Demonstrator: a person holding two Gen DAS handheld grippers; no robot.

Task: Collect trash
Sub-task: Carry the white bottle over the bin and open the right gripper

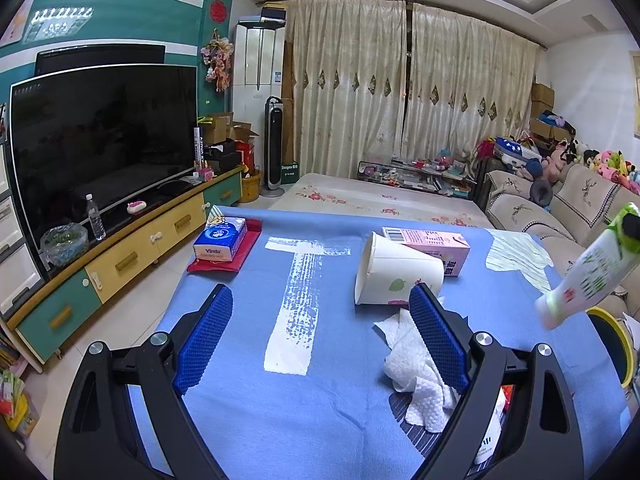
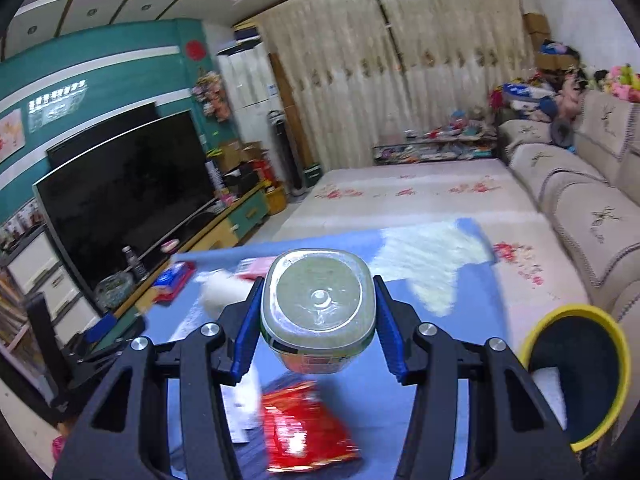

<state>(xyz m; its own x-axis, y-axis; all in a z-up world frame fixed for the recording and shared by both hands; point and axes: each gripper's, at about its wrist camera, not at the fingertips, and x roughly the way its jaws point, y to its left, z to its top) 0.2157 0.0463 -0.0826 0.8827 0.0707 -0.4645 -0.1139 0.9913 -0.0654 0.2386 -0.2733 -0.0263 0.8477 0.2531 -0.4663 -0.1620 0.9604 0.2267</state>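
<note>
Right gripper [image 2: 318,320] jaws clamped on a plastic bottle [image 2: 318,304], squarish base toward the lens, held above the bench [image 2: 472,300]; carry step in hand, judged, and next it must swing to the yellow-rimmed bin [image 2: 576,376] at 4 o'clock and let go. Left gripper [image 1: 320,336] jaws wide apart, empty, crumpled tissue [image 1: 416,372] by the right jaw, tipped paper cup [image 1: 394,270] and pink carton [image 1: 430,246] at 1 o'clock still uncollected.
</note>
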